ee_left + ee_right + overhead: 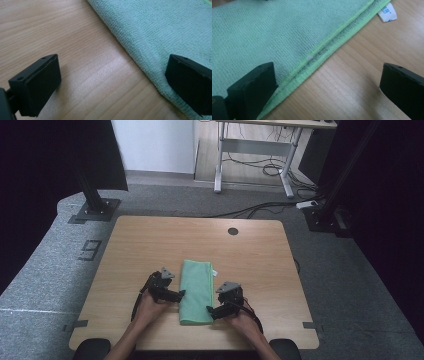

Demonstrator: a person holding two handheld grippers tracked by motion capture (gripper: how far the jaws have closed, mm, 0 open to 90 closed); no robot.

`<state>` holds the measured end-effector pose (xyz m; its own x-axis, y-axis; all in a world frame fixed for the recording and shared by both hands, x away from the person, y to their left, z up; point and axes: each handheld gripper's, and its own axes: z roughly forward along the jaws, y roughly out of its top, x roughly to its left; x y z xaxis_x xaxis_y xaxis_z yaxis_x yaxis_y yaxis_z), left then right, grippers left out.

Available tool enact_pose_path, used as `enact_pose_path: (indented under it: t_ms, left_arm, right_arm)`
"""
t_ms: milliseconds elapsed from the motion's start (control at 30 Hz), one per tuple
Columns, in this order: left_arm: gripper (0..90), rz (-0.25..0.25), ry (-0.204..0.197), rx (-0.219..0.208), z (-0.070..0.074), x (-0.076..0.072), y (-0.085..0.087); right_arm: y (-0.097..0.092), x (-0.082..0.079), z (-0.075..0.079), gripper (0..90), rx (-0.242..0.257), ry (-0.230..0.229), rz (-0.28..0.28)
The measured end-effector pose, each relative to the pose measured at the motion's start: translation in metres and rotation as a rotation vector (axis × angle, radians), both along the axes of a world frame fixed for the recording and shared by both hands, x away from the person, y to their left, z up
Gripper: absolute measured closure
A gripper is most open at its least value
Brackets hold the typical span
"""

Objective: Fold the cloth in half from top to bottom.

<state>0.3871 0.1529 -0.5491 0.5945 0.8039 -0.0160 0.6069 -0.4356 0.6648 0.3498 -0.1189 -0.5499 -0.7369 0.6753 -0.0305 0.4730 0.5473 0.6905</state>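
Step in hand: approach to a further fold of the green cloth (196,291), judged from both grippers flanking its near half; no grasp made yet.
Cloth, position: flat on the wooden surface (250,255), near the front edge, folded into a long narrow strip running away from the person.
Cloth, edges: rounded fold along the left side (135,53); stacked stitched hems along the right side (324,53), with a white label (387,13) poking out at the far right corner.
Left gripper (181,294): low at the fold edge, fingers (37,85) spread wide, one over bare wood, the other over the cloth; nothing pinched.
Right gripper (210,310): low at the hem edge near the front corner, fingers (253,87) spread wide, straddling the hem; nothing pinched.
Next move, judged: closing each pair of fingers on all layers of its own edge, then lifting both together and carrying the near end toward the far end, corners matched.
Care needed: on the hem side, layers lie loose and may separate if only the top one is caught; on the fold side, a finger must slide under the roll.
Surroundings: dark round cable port (233,231) at the far edge of the surface, well apart from the cloth; a desk frame (260,155) and cables (260,210) on the grey floor beyond.
Obstructions: none apparent on the surface between cloth and its far end.
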Motion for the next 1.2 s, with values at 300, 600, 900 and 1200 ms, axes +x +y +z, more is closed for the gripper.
enact_pose_path:
  t_ms: [300,600,900,1200]
  left_arm:
    - [0.3,0.001,0.001,-0.001,0.000,0.000,0.000]
    - [0.3,0.001,0.001,0.001,0.000,0.000,0.000]
    - [0.3,0.000,0.001,0.001,0.000,0.000,0.000]
    - [0.3,0.000,0.001,0.000,0.000,0.000,0.000]
  right_arm:
    - [-0.005,0.025,0.015,3.8,0.060,0.054,-0.001]
    - [-0.001,0.069,0.030,20.0,0.088,0.063,-0.038]
    - [0.013,0.106,0.039,41.6,0.079,0.059,-0.047]
    - [0.026,0.136,0.033,58.9,0.051,0.078,-0.086]
